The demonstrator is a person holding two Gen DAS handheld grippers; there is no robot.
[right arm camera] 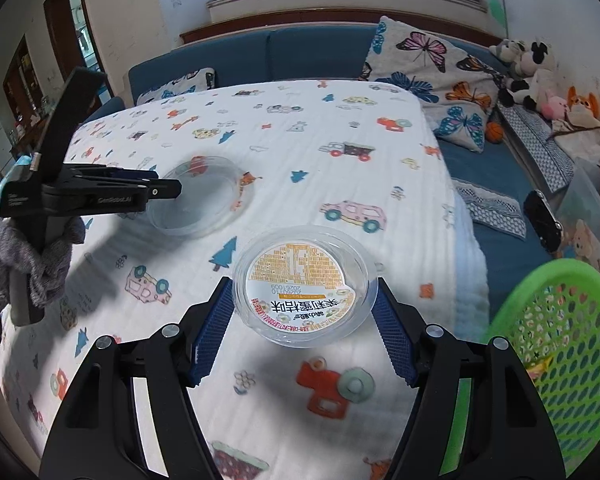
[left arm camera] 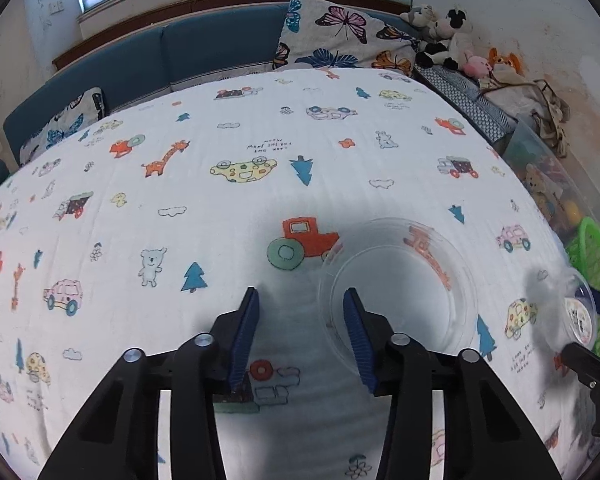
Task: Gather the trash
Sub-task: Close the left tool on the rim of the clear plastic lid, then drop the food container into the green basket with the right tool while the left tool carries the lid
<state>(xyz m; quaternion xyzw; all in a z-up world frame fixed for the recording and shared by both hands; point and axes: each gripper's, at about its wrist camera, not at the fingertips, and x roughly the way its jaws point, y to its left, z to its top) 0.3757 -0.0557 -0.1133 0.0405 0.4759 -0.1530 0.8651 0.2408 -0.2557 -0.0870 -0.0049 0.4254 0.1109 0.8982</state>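
A clear round plastic dish (left arm camera: 412,292) lies on the cartoon-print tablecloth (left arm camera: 220,208). My left gripper (left arm camera: 302,292) is open and straddles the dish's near-left rim, with one blue pad inside the dish and the other outside; neither presses on it. From the right wrist the same dish (right arm camera: 204,200) shows at left, with the left gripper (right arm camera: 172,190) and a gloved hand (right arm camera: 32,256) on it. My right gripper (right arm camera: 304,282) is shut on a clear round container with a printed orange-and-white label (right arm camera: 300,280), held just above the cloth. A green mesh basket (right arm camera: 560,340) stands to its right.
The table's right edge (right arm camera: 464,216) drops to a blue sofa (right arm camera: 500,208) carrying butterfly pillows (right arm camera: 432,68), plush toys (right arm camera: 528,68), a black object (right arm camera: 542,220) and a clear bin of toys (left arm camera: 548,176). The basket (left arm camera: 596,264) sits off the table's right corner.
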